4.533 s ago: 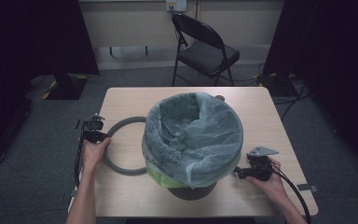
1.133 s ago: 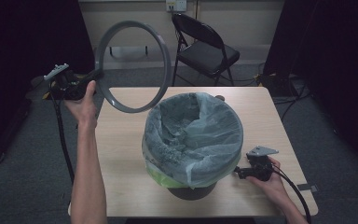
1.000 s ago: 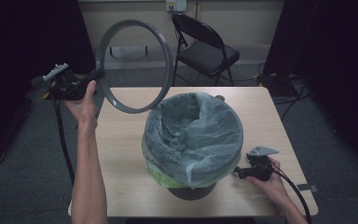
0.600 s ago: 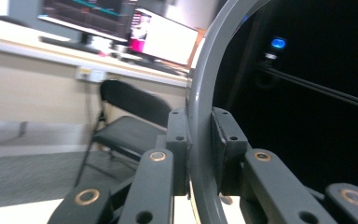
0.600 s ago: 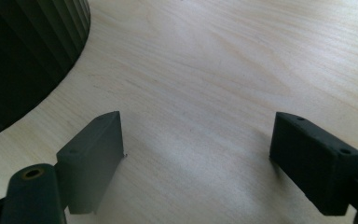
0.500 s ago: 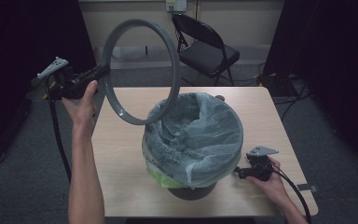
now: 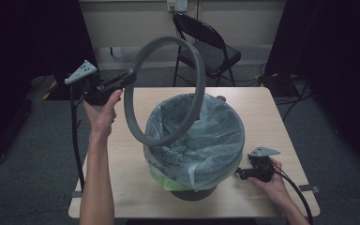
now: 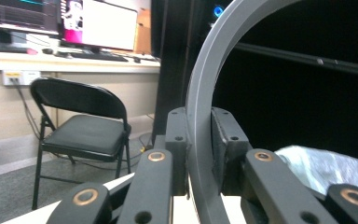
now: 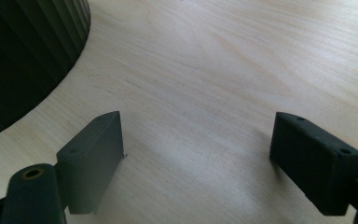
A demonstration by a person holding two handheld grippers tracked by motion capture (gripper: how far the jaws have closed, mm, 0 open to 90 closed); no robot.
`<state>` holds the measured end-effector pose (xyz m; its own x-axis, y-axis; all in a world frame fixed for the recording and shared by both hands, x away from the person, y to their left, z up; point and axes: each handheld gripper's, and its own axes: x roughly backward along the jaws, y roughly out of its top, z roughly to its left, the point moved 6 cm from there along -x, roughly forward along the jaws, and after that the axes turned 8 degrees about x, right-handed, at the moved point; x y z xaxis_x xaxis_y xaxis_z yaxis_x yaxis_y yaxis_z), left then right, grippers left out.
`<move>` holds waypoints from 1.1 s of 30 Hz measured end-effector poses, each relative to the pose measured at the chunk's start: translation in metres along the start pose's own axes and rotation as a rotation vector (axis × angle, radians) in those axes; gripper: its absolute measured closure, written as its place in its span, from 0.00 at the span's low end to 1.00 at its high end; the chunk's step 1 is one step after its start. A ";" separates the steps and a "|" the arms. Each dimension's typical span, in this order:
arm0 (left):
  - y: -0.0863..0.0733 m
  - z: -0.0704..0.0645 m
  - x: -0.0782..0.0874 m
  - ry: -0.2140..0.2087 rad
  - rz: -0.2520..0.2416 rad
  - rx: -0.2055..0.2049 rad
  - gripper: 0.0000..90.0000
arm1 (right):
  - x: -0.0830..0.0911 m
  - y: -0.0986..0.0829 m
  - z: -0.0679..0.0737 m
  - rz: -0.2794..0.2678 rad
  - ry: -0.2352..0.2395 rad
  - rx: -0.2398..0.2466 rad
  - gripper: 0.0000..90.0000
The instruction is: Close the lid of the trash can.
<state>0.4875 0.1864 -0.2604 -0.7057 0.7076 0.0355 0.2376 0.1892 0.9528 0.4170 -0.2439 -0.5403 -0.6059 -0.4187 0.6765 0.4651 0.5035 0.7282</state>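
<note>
Above the bag-lined bin (image 7: 194, 140), the left gripper (image 7: 130, 77) pinches the grey ring's (image 7: 164, 91) rim, lifted clear of the table (image 7: 122, 154).

Bin's (image 7: 194, 192) base behind overhanging liner (image 7: 201, 140)

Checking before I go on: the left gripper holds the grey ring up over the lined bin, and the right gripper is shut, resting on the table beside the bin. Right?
Not quite. The right gripper is open: the right gripper view shows its jaws wide apart with bare table between them. The rest stands: the left gripper holds the grey ring up over the lined bin.
</note>
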 end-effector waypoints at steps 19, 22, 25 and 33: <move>-0.014 -0.036 -0.024 -0.097 0.053 -0.011 0.87 | 0.000 0.000 0.000 0.000 0.000 0.000 0.18; -0.013 -0.042 -0.025 -0.110 0.053 -0.017 0.87 | 0.000 0.000 0.000 0.000 0.001 0.000 0.18; -0.012 -0.047 -0.029 -0.119 0.064 -0.027 0.87 | 0.000 0.000 0.000 0.000 0.001 0.000 0.18; -0.019 -0.053 -0.037 -0.113 0.116 -0.045 0.86 | 0.000 0.000 0.000 0.000 0.000 0.001 0.18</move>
<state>0.4742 0.1205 -0.2638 -0.5953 0.7953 0.1147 0.2812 0.0725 0.9569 0.4171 -0.2439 -0.5403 -0.6055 -0.4188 0.6767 0.4648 0.5041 0.7279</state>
